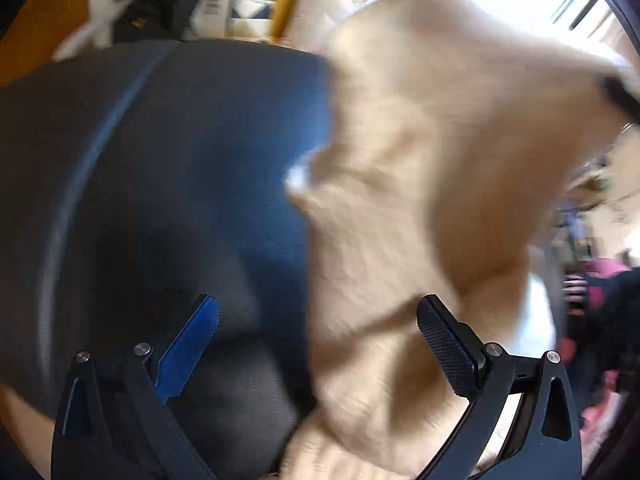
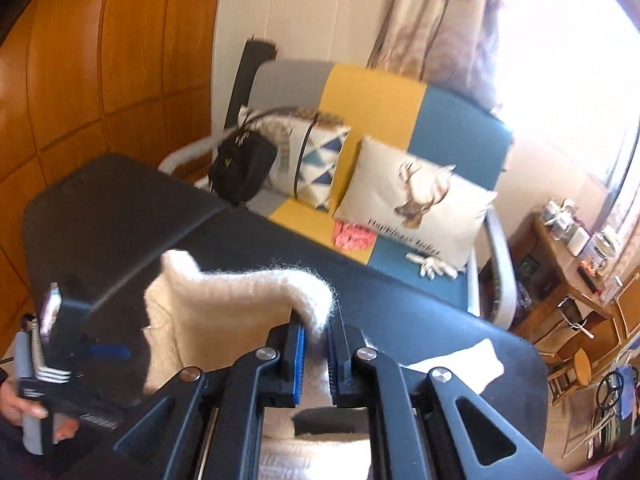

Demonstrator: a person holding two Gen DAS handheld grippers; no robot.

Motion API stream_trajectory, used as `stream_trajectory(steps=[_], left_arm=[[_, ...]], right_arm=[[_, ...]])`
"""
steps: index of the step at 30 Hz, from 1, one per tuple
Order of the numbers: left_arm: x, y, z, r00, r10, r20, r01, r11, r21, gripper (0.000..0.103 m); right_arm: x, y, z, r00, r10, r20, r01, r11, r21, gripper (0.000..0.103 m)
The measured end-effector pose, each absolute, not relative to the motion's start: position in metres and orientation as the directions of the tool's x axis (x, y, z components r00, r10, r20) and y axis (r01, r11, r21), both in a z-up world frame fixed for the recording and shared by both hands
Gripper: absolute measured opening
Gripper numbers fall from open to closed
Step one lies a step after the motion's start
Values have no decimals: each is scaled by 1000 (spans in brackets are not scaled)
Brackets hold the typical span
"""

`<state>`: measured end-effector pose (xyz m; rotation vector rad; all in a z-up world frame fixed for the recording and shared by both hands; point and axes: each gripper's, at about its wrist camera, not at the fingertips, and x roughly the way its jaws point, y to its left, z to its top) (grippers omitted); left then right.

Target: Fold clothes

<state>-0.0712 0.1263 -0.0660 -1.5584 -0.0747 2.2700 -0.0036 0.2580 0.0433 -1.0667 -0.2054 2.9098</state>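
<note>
Pinching the cream knit point(image 2: 224, 304), the right hand-held gripper point(image 2: 318, 354) is clamped.

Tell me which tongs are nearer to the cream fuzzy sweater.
Right. The right tongs are shut on the cream fuzzy sweater, pinching its fold. The left tongs stand open, with the sweater hanging between the fingers, ungripped.

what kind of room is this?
Likely a home living room: a colour-block sofa with a deer-print cushion, a floral curtain at the bright window, and a cluttered wooden side table.
</note>
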Motion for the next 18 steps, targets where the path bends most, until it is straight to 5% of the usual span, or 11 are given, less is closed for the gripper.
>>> stream_trajectory(steps=[9,18], left_arm=[[-25,92,-48,-514,264,-816,-237,-958,-161,101],[-21,103,-55,-425,365,-828,-308,-919,-246,101]], right_arm=[[39,275,64,-824,116,-555,-78,-993,-92,8],[119,295,150,-898,297,-324,-268,-954,-131,1]])
